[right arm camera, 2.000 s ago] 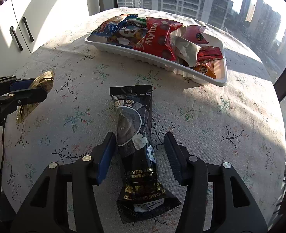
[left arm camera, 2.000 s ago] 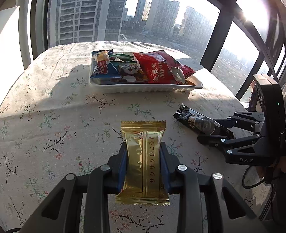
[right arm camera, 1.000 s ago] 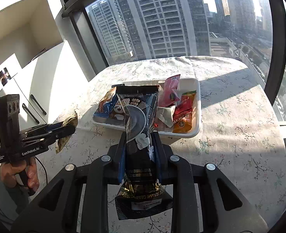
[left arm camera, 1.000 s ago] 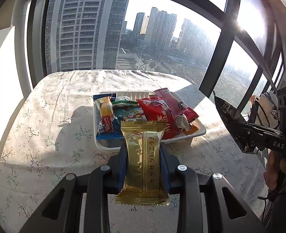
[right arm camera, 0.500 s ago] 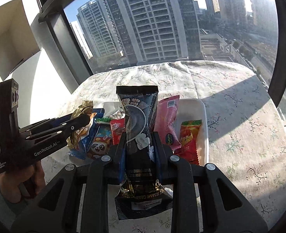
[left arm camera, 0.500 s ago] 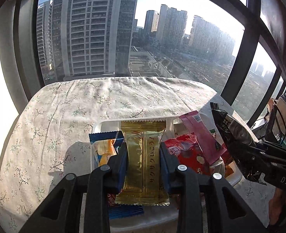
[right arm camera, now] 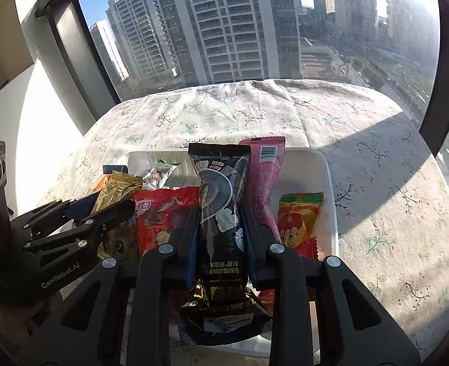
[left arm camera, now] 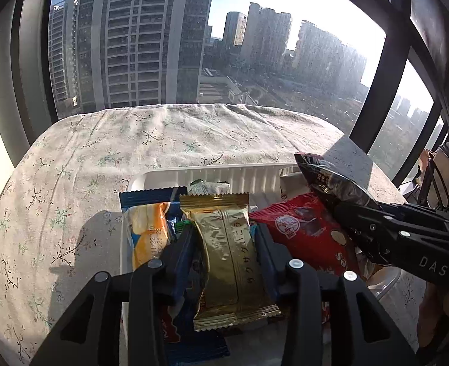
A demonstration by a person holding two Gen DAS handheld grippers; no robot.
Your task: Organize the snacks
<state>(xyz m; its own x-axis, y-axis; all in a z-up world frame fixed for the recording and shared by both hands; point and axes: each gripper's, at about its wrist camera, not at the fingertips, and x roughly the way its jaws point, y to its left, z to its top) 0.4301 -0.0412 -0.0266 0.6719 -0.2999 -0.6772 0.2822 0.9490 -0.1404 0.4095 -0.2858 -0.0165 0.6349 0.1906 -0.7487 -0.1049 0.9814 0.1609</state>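
Two packets in my grip above white tray (right arm camera: pixel 331 183): left gripper (left arm camera: pixel 224 244) clamped on gold wafer (left arm camera: pixel 227 253), right gripper (right arm camera: pixel 221 228) clamped on black sesame bar (right arm camera: pixel 221 207). Step: drop-off. Next — lower, spread fingers over tray. Right view shows orange packet (right arm camera: pixel 299 216) at 3 o'clock; left view hides it — shows blue packet (left arm camera: pixel 146 222) at 9.

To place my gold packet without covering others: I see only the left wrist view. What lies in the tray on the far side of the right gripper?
Observer: A pink packet, just right of the black packet that the right gripper holds.
Operator: Anything further right?
Observer: An orange packet, near the right wall of the tray.
Operator: Is any tray floor bare?
Observer: Yes, in the far right corner, beyond the orange packet.
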